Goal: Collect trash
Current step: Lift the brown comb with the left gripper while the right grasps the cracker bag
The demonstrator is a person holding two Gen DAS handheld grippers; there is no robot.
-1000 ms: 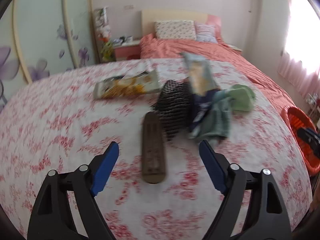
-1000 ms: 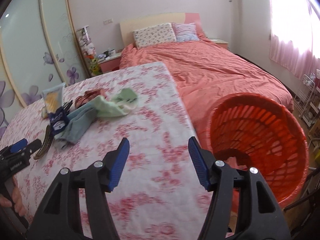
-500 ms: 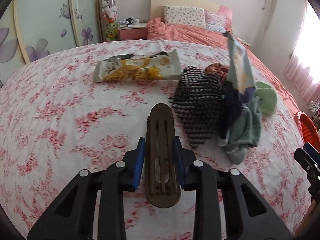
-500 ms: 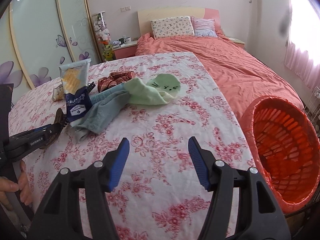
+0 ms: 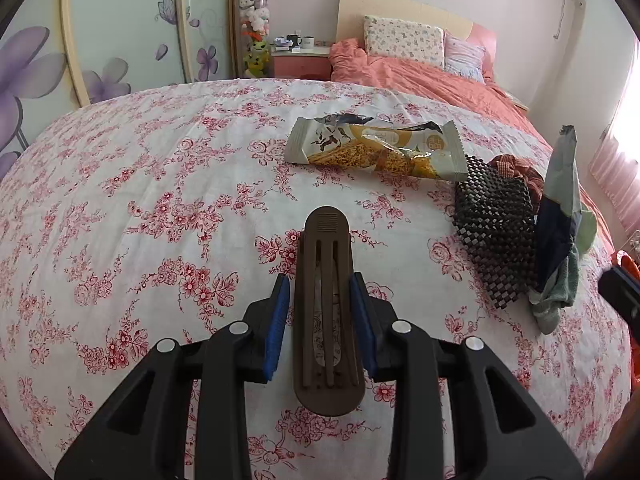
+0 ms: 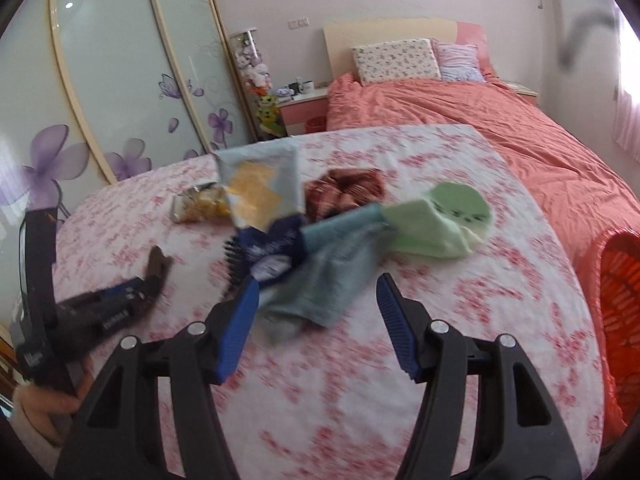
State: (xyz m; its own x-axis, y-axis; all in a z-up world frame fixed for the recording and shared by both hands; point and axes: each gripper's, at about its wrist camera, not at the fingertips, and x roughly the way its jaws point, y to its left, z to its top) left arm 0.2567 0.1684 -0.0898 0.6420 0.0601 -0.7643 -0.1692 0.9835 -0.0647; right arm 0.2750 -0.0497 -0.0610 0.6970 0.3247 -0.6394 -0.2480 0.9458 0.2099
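Observation:
My left gripper (image 5: 322, 304) is shut on a long brown plastic tray (image 5: 327, 312) on the floral tablecloth (image 5: 160, 200). A yellow snack wrapper (image 5: 376, 154) lies beyond it. A blue-and-white snack bag (image 5: 558, 204) stands at the right beside a black mesh piece (image 5: 496, 228). My right gripper (image 6: 316, 304) is open and empty, just in front of the snack bag (image 6: 264, 200) and a teal sock (image 6: 332, 276). The left gripper (image 6: 112, 308) with the tray shows at the left of the right wrist view. An orange basket (image 6: 616, 300) stands at the right edge.
A green sock (image 6: 444, 220) and a red plaid cloth (image 6: 344, 192) lie behind the teal sock. A bed with a salmon cover (image 6: 500, 136) stands behind the table. A nightstand (image 5: 300, 62) and sliding doors (image 5: 120, 32) are at the back left.
My left gripper closed on the brown tray and now holds it. My right gripper swung left from the orange basket towards the snack bag and socks, staying open.

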